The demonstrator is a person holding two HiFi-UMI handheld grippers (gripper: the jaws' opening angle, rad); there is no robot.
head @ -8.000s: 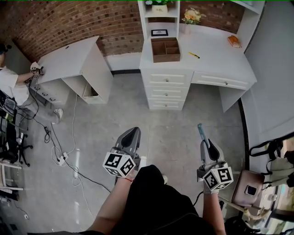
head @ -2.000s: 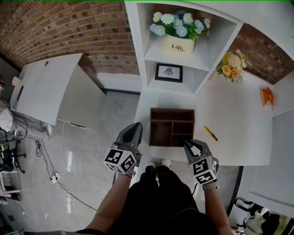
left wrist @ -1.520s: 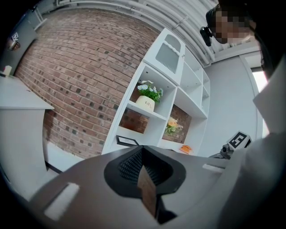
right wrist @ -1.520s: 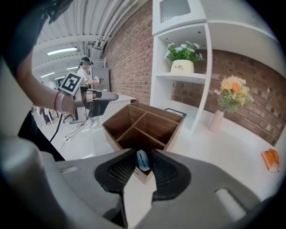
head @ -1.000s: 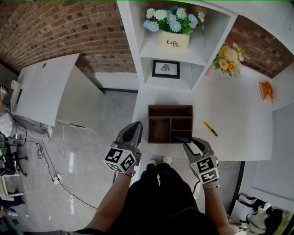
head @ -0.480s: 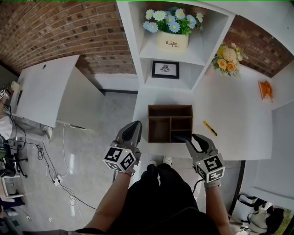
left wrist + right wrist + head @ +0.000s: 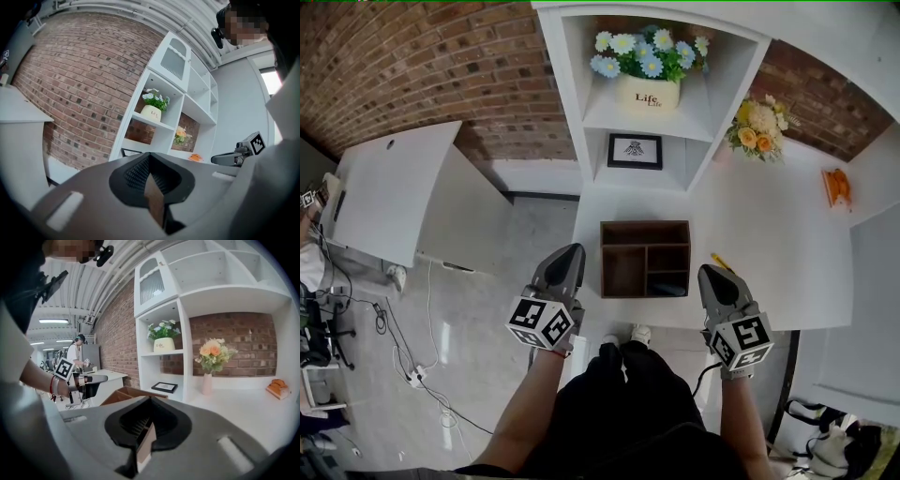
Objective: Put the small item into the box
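The small item (image 7: 667,285), which I take the dark shape to be, lies in the near right compartment of the box (image 7: 645,225), just left of and beyond the right gripper (image 7: 710,271). That gripper is the nearer one; its jaws have just been closing and meet on nothing. The left gripper (image 7: 571,251) is also pressed together and empty. Only the head view looks into the compartments; the right gripper view catches just the box's rim.
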